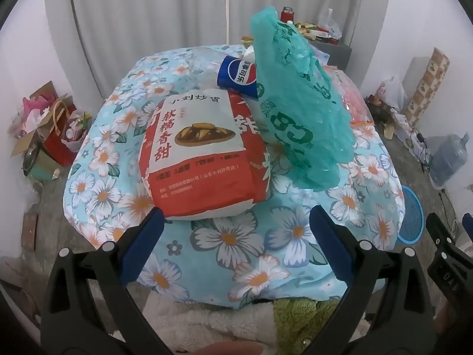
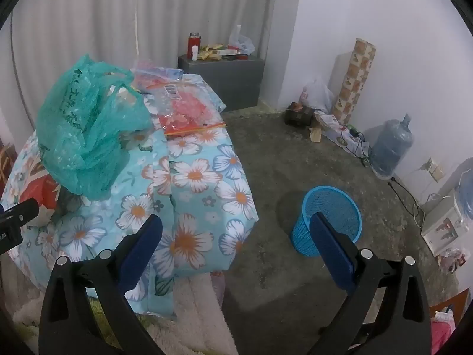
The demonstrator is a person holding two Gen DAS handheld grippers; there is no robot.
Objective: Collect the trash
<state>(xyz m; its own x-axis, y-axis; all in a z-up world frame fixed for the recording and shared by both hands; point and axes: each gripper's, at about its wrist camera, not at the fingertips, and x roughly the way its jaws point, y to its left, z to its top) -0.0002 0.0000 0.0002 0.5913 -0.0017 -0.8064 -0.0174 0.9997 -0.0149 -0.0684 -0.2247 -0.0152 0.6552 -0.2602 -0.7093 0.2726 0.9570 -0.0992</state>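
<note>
A red and white paper food bag [image 1: 204, 151] lies on the floral blue quilt [image 1: 236, 254]. Behind it lies a blue Pepsi paper cup [image 1: 238, 75] on its side, and to the right a crumpled green plastic bag [image 1: 298, 103] [image 2: 85, 130]. A clear zip bag with red contents [image 2: 186, 109] rests further back on the quilt. My left gripper [image 1: 236, 222] is open, just in front of the food bag, nothing between its fingers. My right gripper [image 2: 236, 224] is open too, over the quilt's edge and the floor. A blue mesh waste basket [image 2: 328, 222] stands on the floor to the right.
A grey cabinet [image 2: 236, 74] with a red flask and clutter stands by the curtain. A large water bottle [image 2: 390, 148], cables and boxes line the right wall. Gift bags and cardboard [image 1: 50, 136] pile up on the left. The concrete floor [image 2: 275, 162] lies between quilt and basket.
</note>
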